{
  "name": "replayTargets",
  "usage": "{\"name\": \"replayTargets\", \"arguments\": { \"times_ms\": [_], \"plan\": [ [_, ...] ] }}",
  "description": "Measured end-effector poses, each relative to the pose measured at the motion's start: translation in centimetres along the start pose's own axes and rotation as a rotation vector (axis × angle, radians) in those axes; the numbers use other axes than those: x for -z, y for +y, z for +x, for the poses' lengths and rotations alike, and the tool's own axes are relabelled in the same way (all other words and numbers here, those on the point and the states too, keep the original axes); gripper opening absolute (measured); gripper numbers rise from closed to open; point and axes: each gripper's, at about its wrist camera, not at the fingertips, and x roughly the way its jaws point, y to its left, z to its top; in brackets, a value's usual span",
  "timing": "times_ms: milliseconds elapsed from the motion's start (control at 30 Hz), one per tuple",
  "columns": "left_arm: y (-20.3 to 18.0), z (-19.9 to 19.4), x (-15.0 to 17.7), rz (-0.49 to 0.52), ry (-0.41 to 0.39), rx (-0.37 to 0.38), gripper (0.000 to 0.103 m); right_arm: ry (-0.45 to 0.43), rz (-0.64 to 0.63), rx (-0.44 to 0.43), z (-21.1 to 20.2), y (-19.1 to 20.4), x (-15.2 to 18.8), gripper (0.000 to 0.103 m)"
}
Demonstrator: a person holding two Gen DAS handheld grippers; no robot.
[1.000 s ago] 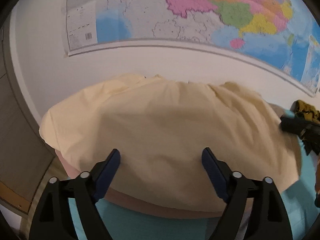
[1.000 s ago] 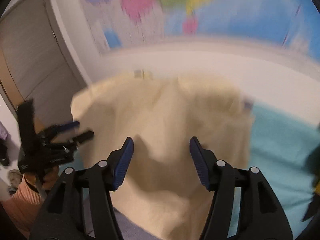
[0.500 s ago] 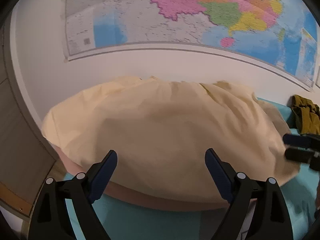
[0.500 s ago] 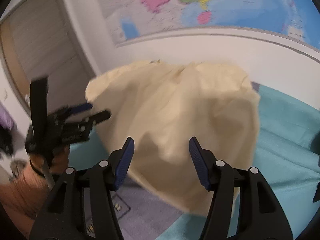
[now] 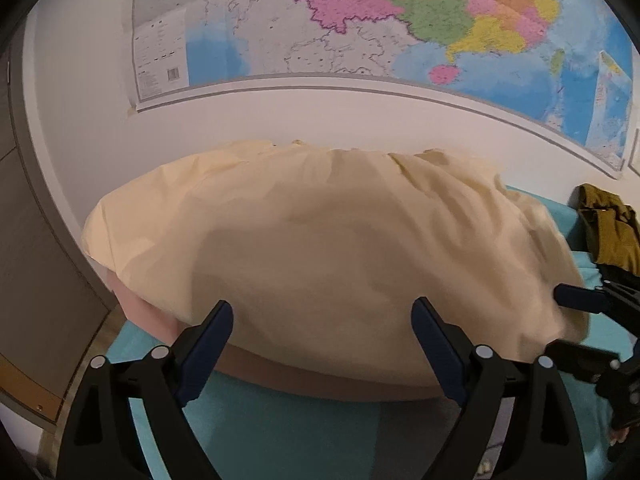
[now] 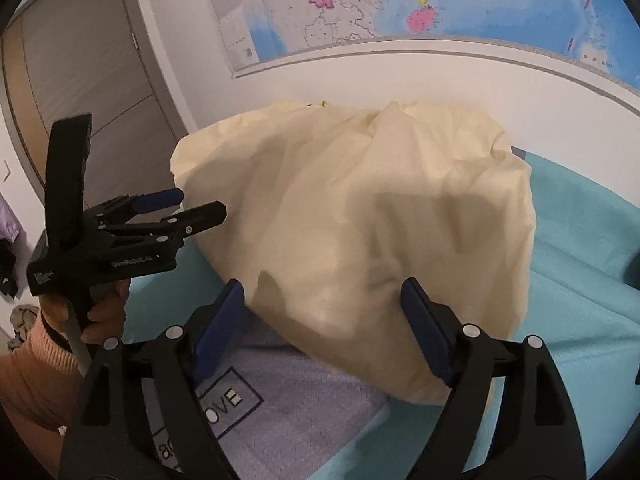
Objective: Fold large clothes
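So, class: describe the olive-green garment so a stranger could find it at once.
Start at the big wall map and drop to the turquoise bed cover under it. Past the far right end of the large cream garment, by the wall, lies the olive-green garment: small, dark and crumpled, where the cream one is broad and pale.

Lighting: dim, warm indoor cast, both views. Soft gripper shadows on cream garment [image 5: 328,248]; two finger-shaped shadows in right wrist view [image 6: 420,216]. Faint sheen on wall map [image 5: 400,20], no hard glare. Distortion: strong fisheye, map border bowed, black vignette at corners. Blur: motion smear on garment's right edge in left wrist view; elsewhere fairly sharp, slightly grainy.
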Motion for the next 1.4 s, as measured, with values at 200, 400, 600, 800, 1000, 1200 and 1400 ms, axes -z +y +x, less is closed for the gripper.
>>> {"name": "replayTargets", "arguments": {
  "times_ms": [200,400,600,800,1000,1200,1400],
  "plan": [
    [-1.2,-2.5,0.6,0.001,-0.045,0.022,0.096,-0.055,0.009,0.008,-2.0,0.4,0.7,0.084],
    [-2.0,-4.0,1.7,-0.038,-0.053,0.078,0.096,-0.113,0.000,0.026,-4.6,0.9,1.7,0.098],
    [-2.5,-4.9,3.0,-0.087,-0.018,0.051,0.096,-0.148,-0.026,0.066,-6.2,2.0,2.9,0.097],
    [-3.3,-6.7,4.1,-0.077,-0.035,0.016,0.096,-0.164,0.000,0.068,-7.3,2.3,4.1,0.097],
    [-4.1,-8.2,5.1,-0.088,-0.048,0.012,0.096,-0.167,-0.010,0.077,-8.2,2.8,5.3,0.097],
    [-4.8,-9.2,6.1,-0.073,-0.059,-0.009,0.096,-0.174,-0.011,0.082,-9.0,3.3,6.4,0.097],
    [-5.1,-10.7,6.2,-0.073,-0.086,-0.009,0.096,-0.184,-0.018,0.090,-9.6,3.8,7.2,0.097]
  ]
}}
